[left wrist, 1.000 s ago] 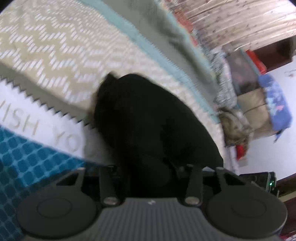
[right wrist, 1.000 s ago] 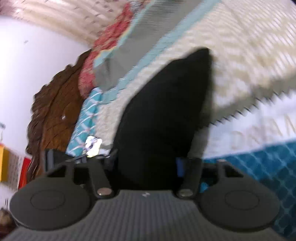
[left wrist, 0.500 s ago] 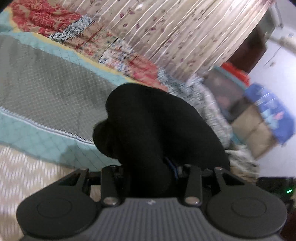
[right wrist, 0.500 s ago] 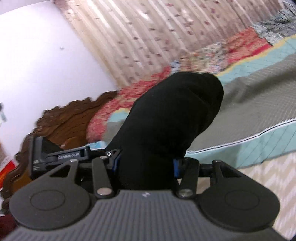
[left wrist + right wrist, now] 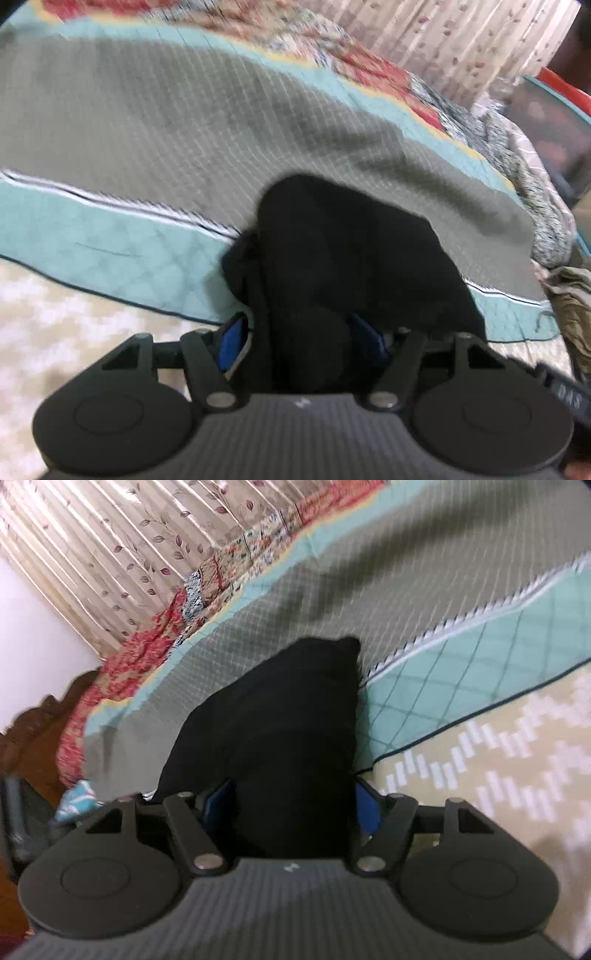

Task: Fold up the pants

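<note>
Though black pants [image 5: 332, 266] cover both my fingertips, blue pads [image 5: 229, 339] show beside the cloth. Left gripper [image 5: 299, 332]: jaws opening, fabric between them, gap visible at the left pad; contact at the right pad unclear. Pants bunch over the quilt's [image 5: 147, 140] grey and teal bands. Right gripper [image 5: 291, 805]: jaws opening, pants between; pad contact hidden. Open quilt lies beyond the fold's edge; curtain [image 5: 110, 546] behind.

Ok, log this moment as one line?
step: fold pants | left gripper: opening, black pants between jaws | right gripper: opening, pants between jaws | surface: quilt
</note>
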A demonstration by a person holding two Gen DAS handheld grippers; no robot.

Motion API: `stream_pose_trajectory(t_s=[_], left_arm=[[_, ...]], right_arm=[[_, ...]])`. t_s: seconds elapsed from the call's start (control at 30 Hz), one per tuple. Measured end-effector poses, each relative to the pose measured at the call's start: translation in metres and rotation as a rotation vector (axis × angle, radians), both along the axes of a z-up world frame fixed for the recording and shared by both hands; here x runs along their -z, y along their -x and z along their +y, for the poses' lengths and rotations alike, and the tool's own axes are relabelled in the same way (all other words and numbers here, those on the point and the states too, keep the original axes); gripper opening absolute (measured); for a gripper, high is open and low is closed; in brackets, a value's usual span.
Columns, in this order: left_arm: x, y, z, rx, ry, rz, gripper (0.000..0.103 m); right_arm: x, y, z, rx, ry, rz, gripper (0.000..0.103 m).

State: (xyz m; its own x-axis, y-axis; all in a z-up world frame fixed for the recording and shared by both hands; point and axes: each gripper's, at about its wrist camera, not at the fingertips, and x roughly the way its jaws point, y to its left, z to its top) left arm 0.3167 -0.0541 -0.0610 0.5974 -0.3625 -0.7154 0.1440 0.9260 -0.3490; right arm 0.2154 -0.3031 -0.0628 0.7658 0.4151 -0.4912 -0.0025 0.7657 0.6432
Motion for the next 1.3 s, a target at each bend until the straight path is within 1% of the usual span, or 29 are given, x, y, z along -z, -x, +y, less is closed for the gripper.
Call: stream_pose_trajectory(t_s=[0.03,0.07,0.1,0.17,0.23,0.33,0.4,0.53,0.6,0.67,0.77,0.9,0.97,1.07,1.2,1.27,1.3], left_arm=[[-0.011,0.012,0.003,-0.016,-0.022,-0.018,0.065],[-0.02,0.022,0.007,-0.028,-0.045,-0.028,0.067],[-0.029,0.034,0.01,-0.04,-0.069,-0.026,0.068],[-0.041,0.061,0.018,-0.052,-0.108,-0.014,0.069],[-0.048,0.09,0.022,-0.057,-0.163,-0.018,0.069],[-0.057,0.14,0.024,-0.037,-0.287,-0.052,0.071],[-0.059,0.174,0.025,-0.029,-0.337,-0.059,0.072],[-0.059,0.228,0.029,-0.021,-0.343,-0.019,0.072],[-0.058,0.25,0.029,-0.016,-0.344,-0.014,0.072],[-0.056,0.269,0.028,-0.011,-0.355,-0.016,0.076],[-0.058,0.293,0.027,-0.005,-0.367,-0.041,0.077],[-0.059,0.318,0.031,-0.007,-0.354,-0.046,0.079],[-0.06,0.329,0.033,-0.012,-0.352,-0.05,0.08],[-0.062,0.339,0.033,-0.021,-0.348,-0.054,0.08],[-0.065,0.349,0.032,-0.018,-0.349,-0.058,0.081],[-0.066,0.351,0.03,-0.01,-0.354,-0.062,0.088],[-0.066,0.352,0.028,-0.007,-0.359,-0.069,0.098]], right_arm=[[-0.009,0.011,0.004,0.016,0.048,-0.012,0.072],[-0.013,0.012,0.008,0.033,0.097,-0.015,0.072],[-0.021,0.026,0.014,0.046,0.159,-0.011,0.072],[-0.021,0.045,0.018,0.056,0.23,-0.001,0.072],[-0.023,0.077,0.025,0.037,0.256,0.008,0.072],[-0.023,0.127,0.038,0.017,0.274,0.019,0.073],[-0.025,0.153,0.048,0.009,0.278,0.022,0.073],[-0.03,0.203,0.07,-0.014,0.289,0.024,0.074],[-0.029,0.229,0.078,-0.015,0.298,0.033,0.074],[-0.027,0.245,0.084,-0.018,0.296,0.047,0.075],[-0.022,0.27,0.089,0.001,0.295,0.068,0.075],[-0.022,0.288,0.09,0.017,0.249,0.087,0.075],[-0.025,0.296,0.091,0.011,0.247,0.08,0.075],[-0.027,0.31,0.095,-0.001,0.254,0.074,0.078],[-0.023,0.318,0.097,-0.023,0.244,0.092,0.079],[-0.022,0.322,0.097,-0.019,0.237,0.098,0.079],[-0.023,0.324,0.097,-0.015,0.233,0.098,0.08]])
